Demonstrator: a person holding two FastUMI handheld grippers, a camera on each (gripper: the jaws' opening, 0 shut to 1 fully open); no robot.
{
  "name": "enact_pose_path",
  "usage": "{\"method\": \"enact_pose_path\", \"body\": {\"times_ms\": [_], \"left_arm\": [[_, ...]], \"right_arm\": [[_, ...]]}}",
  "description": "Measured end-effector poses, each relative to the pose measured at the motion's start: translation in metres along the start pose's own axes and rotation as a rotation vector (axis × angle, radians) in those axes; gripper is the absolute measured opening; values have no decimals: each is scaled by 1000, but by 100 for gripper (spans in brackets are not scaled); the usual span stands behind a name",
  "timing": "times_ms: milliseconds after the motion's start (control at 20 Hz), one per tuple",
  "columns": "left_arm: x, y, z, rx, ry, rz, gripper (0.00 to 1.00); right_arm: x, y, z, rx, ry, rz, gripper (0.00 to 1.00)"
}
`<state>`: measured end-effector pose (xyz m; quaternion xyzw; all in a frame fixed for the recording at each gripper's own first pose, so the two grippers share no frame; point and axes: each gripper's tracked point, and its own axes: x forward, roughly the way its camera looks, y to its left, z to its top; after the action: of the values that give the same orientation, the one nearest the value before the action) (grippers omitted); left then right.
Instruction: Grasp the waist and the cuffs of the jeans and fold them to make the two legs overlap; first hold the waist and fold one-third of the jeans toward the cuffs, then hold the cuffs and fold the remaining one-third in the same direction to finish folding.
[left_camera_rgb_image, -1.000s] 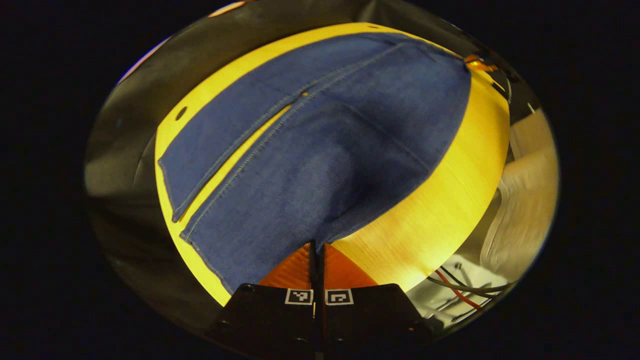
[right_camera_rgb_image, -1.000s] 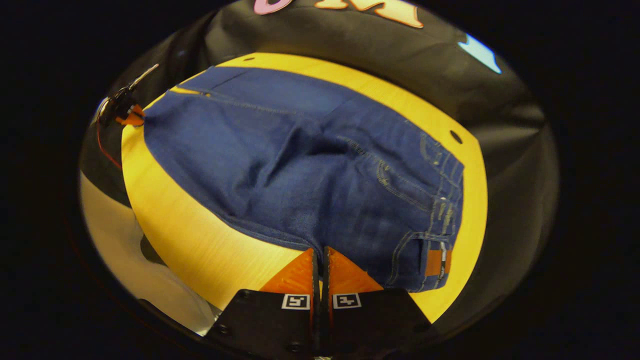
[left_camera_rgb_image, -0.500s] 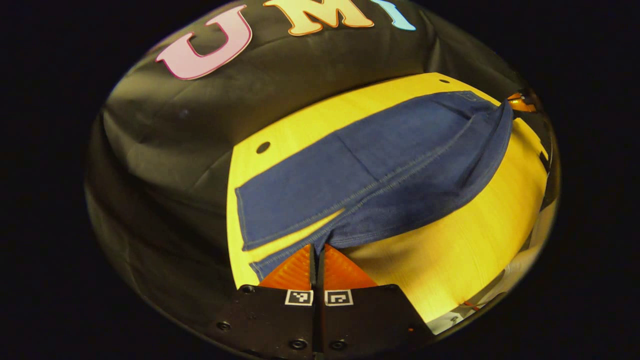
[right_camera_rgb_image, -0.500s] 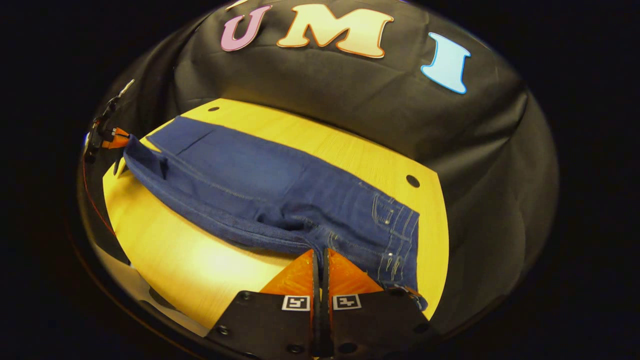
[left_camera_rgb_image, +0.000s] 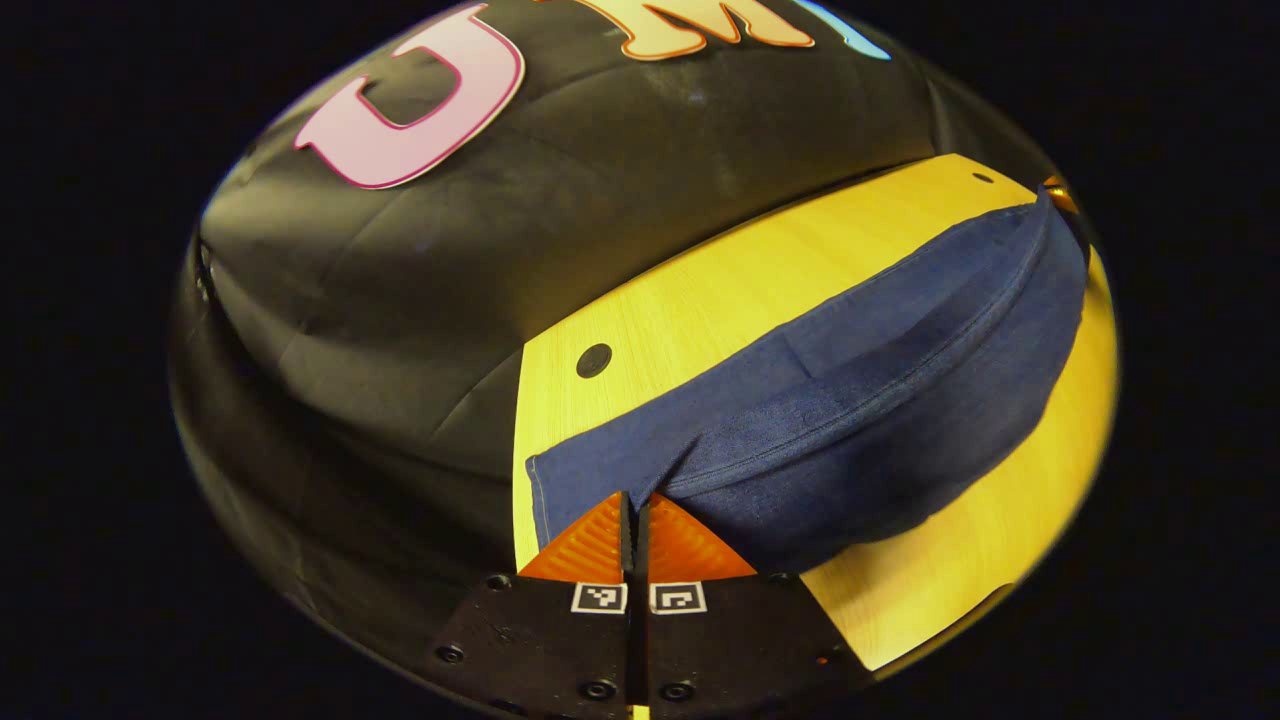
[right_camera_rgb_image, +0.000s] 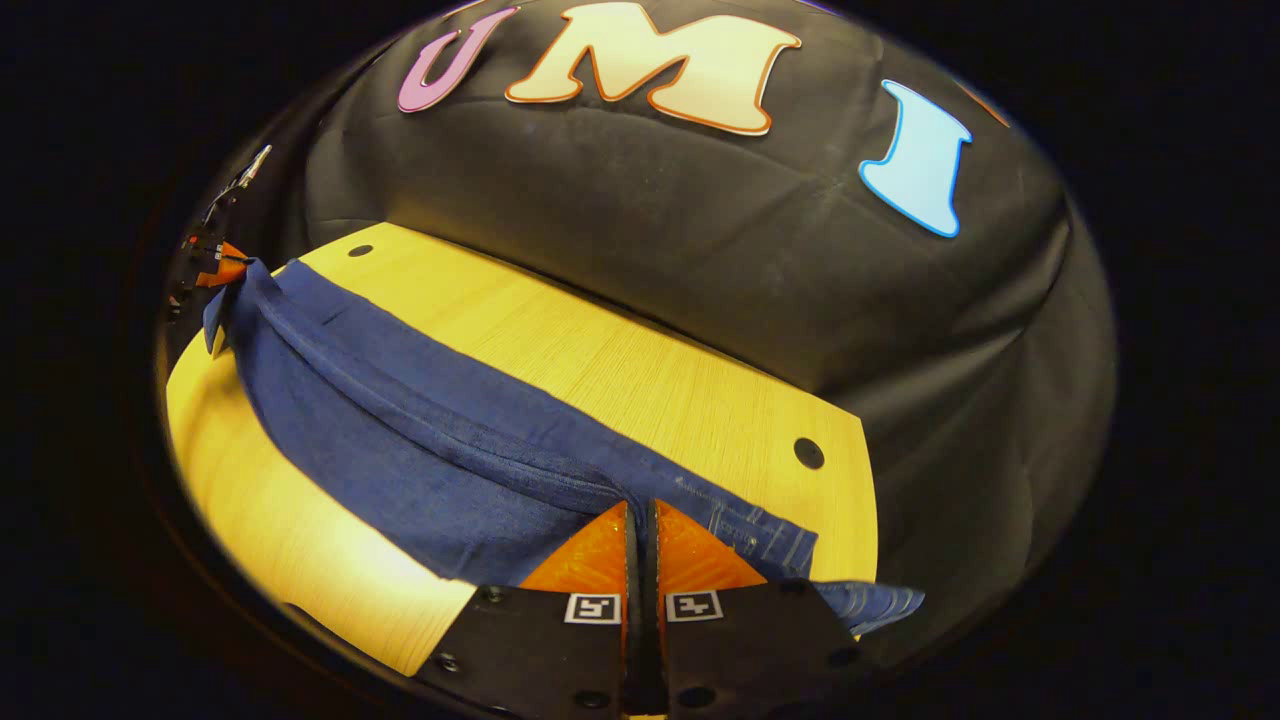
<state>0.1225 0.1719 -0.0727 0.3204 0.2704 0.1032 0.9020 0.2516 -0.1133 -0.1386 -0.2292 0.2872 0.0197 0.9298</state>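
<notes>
Left gripper view showed the jeans lying lengthwise on the table, one leg lifted and draped over the other so that a rounded fold ran along the garment's length. The cuff end lay at the table's near-left corner, where the left gripper had its two fingers pressed together on the raised denim edge, with no gap visible between them. The far end of the cloth rose toward the right gripper, seen small at the table's far right edge. Right gripper view showed the same jeans stretching from the waist end, with its stitched seams and pocket, at the table's near-right corner, to the cuff end at the far-left corner. There the right gripper was clamped shut on the waist fabric, its fingers meeting on the cloth, and part of the waistband hung over the table edge beside it. The left gripper pinched the lifted cuff at the far-left corner. A round hole marked the table's right corner, and another hole lay near the cuffs. Black cloth formed the booth wall behind the table's back edge.
</notes>
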Motion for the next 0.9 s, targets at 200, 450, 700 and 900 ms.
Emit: {"method": "enact_pose_path", "body": {"times_ms": [200, 450, 700, 900], "left_arm": [[58, -5, 13, 20, 20, 19, 0], [93, -24, 12, 39, 19, 19, 0], [86, -21, 22, 51, -36, 69, 0], [52, -31, 48, 8, -106, 47, 100]], "right_arm": [[64, 7, -6, 20, 25, 2, 1], [93, 16, -31, 143, 95, 59, 2], [93, 15, -31, 261, 105, 98, 5], [75, 5, -20, 401, 45, 140, 27]]}}
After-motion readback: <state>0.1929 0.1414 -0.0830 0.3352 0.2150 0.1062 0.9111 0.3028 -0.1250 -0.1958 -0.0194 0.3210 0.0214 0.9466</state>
